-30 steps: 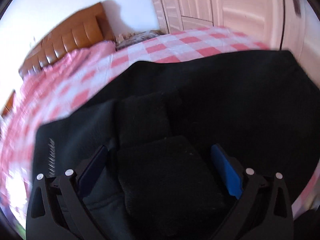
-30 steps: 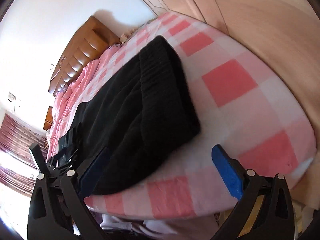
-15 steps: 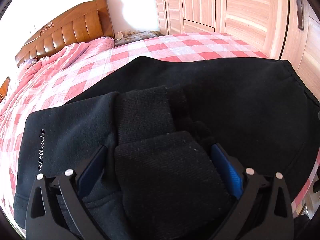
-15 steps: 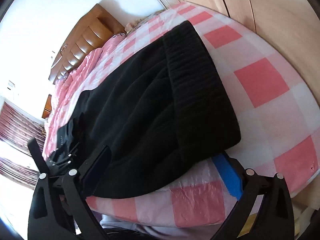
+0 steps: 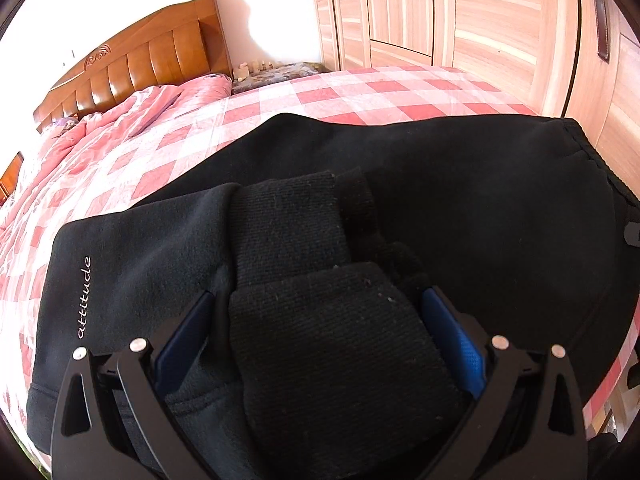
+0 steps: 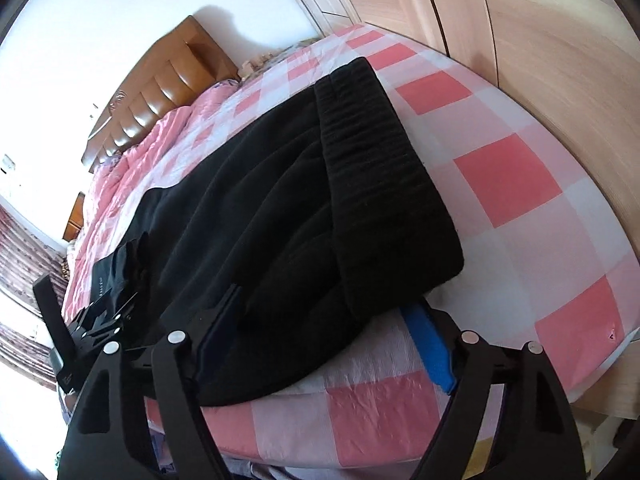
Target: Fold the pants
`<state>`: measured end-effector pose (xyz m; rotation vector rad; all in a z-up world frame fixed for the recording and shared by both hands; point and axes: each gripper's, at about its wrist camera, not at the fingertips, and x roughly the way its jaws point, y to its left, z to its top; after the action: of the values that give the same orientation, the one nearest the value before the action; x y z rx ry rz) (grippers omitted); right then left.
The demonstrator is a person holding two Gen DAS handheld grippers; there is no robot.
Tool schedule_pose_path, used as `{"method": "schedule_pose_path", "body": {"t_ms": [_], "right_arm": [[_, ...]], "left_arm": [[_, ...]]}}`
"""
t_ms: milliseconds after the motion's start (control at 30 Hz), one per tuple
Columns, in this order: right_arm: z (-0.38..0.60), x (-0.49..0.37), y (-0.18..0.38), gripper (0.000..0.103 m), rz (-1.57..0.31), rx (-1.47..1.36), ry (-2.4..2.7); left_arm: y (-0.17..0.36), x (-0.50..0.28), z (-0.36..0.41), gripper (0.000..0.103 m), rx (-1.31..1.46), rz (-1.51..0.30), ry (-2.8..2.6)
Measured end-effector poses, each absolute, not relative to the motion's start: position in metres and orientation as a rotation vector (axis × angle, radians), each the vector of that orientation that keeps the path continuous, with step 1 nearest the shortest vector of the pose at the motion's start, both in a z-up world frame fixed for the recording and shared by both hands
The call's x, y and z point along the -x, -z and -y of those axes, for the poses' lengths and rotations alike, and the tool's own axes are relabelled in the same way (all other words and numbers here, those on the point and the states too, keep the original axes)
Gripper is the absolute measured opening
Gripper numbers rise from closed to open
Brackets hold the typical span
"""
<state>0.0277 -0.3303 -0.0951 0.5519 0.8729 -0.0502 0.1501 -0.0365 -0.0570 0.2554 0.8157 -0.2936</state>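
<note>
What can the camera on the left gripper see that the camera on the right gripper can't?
Only the left wrist view shows the white word "attitude" clearly, and the ribbed black cuffs between the left gripper jaws.

Only the right wrist view shows the wide ribbed waistband, the bed's near edge, striped curtains, and the right gripper with jaws either side of the waist end.

Both show the black fleece pants, pink checked bedsheet, brown wooden headboard and pale wooden wardrobe.

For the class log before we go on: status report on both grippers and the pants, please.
Left gripper open, ribbed cuff between its fingers. Right gripper open, straddling the waistband corner. Black pants part-folded on the checked bed. Nothing in the way.
</note>
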Motion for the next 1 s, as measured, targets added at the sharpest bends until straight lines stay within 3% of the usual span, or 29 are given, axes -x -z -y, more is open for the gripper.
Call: {"method": "schedule_pose_path", "body": {"t_ms": [100, 267, 433, 533, 667, 833, 1000], "right_arm": [[0.331, -0.028, 0.097, 0.078, -0.818, -0.572, 0.094], [0.344, -0.007, 0.104, 0.048, -0.717, -0.67, 0.092], [0.339, 0.004, 0.087, 0.036, -0.59, -0.663, 0.053], [0.33, 0.007, 0.076, 0.034, -0.54, -0.625, 0.047], [0.317, 0.005, 0.064, 0.033, -0.512, -0.568, 0.051], [0.275, -0.008, 0.023, 0.033, -0.446, -0.36, 0.022], [0.166, -0.031, -0.019, 0.033, -0.342, -0.041, -0.115]], "left_arm": [[0.057, -0.15, 0.036, 0.102, -0.257, -0.818, 0.293], [0.057, -0.149, 0.037, 0.102, -0.257, -0.816, 0.292], [0.045, -0.148, 0.033, 0.102, -0.244, -0.822, 0.288], [0.015, -0.148, 0.023, 0.102, -0.136, -0.8, 0.347], [-0.017, -0.168, 0.037, 0.102, 0.085, -0.897, 0.651], [-0.034, -0.189, 0.069, 0.101, 0.081, -0.951, 0.766], [-0.065, -0.207, 0.007, 0.102, 0.199, -0.905, 0.729]]}}
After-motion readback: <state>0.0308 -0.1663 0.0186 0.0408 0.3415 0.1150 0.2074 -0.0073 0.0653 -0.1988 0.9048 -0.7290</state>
